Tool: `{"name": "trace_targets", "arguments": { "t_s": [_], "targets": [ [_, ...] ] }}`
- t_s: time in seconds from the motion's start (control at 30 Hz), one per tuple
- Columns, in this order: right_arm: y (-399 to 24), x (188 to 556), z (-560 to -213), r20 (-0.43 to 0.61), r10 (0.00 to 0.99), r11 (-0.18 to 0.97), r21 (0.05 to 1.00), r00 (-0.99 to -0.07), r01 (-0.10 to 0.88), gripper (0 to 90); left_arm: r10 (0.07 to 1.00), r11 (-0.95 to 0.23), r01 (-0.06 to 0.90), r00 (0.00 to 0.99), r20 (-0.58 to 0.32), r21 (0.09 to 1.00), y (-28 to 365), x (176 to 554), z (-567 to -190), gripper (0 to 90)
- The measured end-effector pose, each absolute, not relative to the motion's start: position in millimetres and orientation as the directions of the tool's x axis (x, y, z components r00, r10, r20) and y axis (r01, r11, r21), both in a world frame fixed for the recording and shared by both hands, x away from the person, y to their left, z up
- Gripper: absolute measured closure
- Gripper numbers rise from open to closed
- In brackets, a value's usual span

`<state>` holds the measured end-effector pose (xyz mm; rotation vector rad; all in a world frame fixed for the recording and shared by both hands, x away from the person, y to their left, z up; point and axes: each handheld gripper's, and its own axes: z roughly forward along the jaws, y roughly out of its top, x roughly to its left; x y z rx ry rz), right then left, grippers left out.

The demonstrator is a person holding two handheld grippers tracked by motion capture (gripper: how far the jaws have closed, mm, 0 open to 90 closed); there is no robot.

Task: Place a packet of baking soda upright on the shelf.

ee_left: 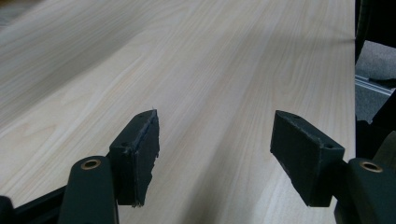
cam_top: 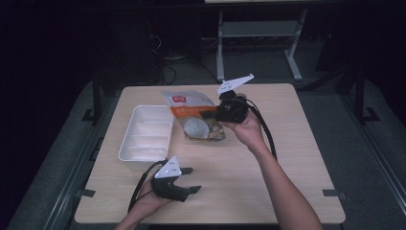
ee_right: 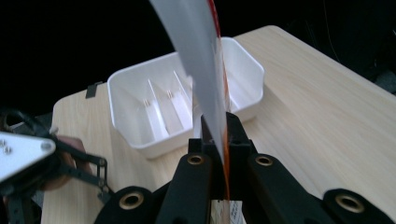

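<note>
We see the table [cam_top: 268, 158] lit evenly from above in the high view, a pale island while the floor and the frames behind it sink into near black. The whole picture is soft and a little grainy, with fine detail lost. Shadows under the white tray [cam_top: 143, 139] and the bag [cam_top: 194, 115] are faint and short. In the left gripper view the wood grain is sharp in the middle distance, the near tongs [ee_left: 215, 144] dark and slightly blurred, and a soft shadow band crosses the far table. In the right gripper view the bag's pale side [ee_right: 201, 70] is smeared and out of focus, the background black, and the tray [ee_right: 140, 98] bright without harsh glare.
</note>
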<state>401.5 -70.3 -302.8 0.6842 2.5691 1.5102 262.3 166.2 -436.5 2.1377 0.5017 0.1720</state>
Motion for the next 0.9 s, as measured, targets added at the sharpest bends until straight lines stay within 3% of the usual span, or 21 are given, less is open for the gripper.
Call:
{"name": "trace_targets", "arguments": {
  "t_s": [0.9],
  "targets": [
    [29, 449, -291, 0.164, 0.347, 0.386, 0.873, -0.924, 0.299, 90.0, 0.401, -0.538, 0.281, 0.915, -0.052, 0.795, 172, 266, -441, 31.1]
  ]
}}
